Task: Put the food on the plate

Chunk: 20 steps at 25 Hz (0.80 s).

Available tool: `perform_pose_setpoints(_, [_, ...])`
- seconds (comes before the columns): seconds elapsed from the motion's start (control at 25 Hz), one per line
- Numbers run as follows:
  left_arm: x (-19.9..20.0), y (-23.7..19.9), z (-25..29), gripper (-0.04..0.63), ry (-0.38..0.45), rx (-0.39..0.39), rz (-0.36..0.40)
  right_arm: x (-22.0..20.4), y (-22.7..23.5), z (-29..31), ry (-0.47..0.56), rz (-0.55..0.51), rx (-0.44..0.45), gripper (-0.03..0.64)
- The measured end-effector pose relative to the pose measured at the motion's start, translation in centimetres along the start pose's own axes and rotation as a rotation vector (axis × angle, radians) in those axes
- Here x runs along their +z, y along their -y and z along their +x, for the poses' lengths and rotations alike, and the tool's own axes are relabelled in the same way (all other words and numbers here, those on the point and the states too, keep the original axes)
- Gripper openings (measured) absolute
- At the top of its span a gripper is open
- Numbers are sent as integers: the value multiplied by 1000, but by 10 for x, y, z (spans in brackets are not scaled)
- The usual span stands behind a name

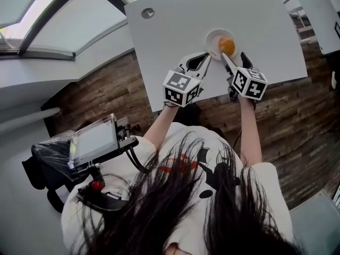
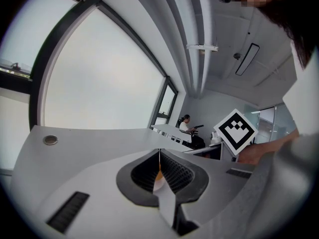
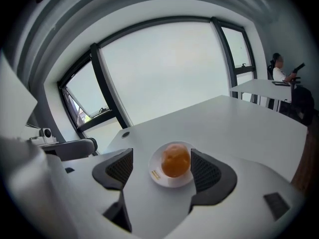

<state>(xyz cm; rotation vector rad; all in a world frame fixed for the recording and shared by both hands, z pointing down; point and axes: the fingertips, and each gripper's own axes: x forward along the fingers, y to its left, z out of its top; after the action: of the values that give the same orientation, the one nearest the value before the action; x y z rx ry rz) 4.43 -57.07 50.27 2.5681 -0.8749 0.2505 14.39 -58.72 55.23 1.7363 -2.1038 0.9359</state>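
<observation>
The orange food (image 1: 227, 45) sits on the plate (image 1: 211, 39) on the desk (image 1: 175, 25), so the released right gripper (image 3: 163, 169) should lift straight away without clipping the rim, the clenched, empty left gripper (image 2: 159, 171) standing clear.

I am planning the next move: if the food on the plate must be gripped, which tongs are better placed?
Right. The right tongs are open and frame the food on the plate; the left tongs are shut, off to its side.

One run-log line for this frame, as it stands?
food: on plate | left gripper: shut, empty | right gripper: open, jaws framing plate | table: white
</observation>
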Motion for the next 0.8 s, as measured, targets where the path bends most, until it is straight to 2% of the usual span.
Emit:
perform_pose_setpoints(0.12, [2,32,-15,6,28,2,21,-6,-10,-42,48,-11,10,368])
perform_pose_setpoints(0.2, [3,59,-27,6,51,6,37,-12,-16,-75,90,-8,15,275])
perform_pose_setpoints(0.32, [3,88,-35,6,70,0,56,-20,-19,-110,129,14,31,264])
perform_pose_setpoints(0.44, [-2,111,-41,6,76,-3,73,-27,-21,-140,172,40,43,104])
perform_pose_setpoints(0.48, [-4,119,-43,6,77,-4,79,-30,-22,-150,184,48,52,78])
perform_pose_setpoints(0.8, [-29,191,-68,6,91,5,107,-67,-23,-220,205,40,113,72])
